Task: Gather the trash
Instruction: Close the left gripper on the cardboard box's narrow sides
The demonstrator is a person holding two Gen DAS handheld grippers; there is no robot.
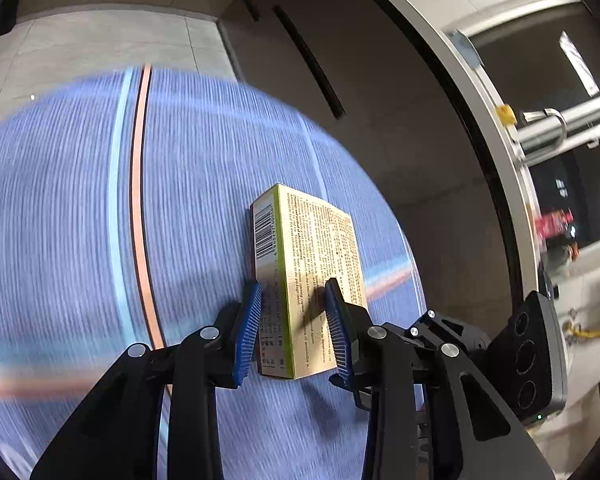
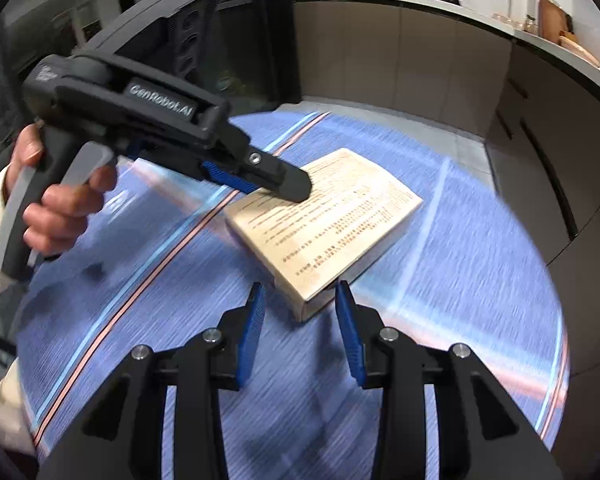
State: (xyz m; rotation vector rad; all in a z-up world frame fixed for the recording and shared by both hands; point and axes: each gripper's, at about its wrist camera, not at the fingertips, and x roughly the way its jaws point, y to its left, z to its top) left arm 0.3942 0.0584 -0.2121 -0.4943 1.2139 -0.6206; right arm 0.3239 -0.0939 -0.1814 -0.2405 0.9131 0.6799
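Kitchen cabinets in grey (image 2: pixel 440 64) curve behind a round counter (image 2: pixel 148 264) covered in blue woven cloth with pale blue and orange stripes. On it lies a flat cream cardboard box with printed text and a green edge (image 1: pixel 312 276). The left claw (image 1: pixel 292 322) grips the box's near end. The right claw (image 2: pixel 300 332) hangs open just beside the box's corner, apart from it.

The left wrist camera sits just behind its own fingers and looks down, very near, at the printed box (image 1: pixel 306 276) on the round blue striped table (image 1: pixel 80 220), with grey cabinets beyond the box. The right wrist camera looks down at the same box (image 2: pixel 328 220) from another side, a little further back. Both views share box and table (image 2: pixel 460 280).
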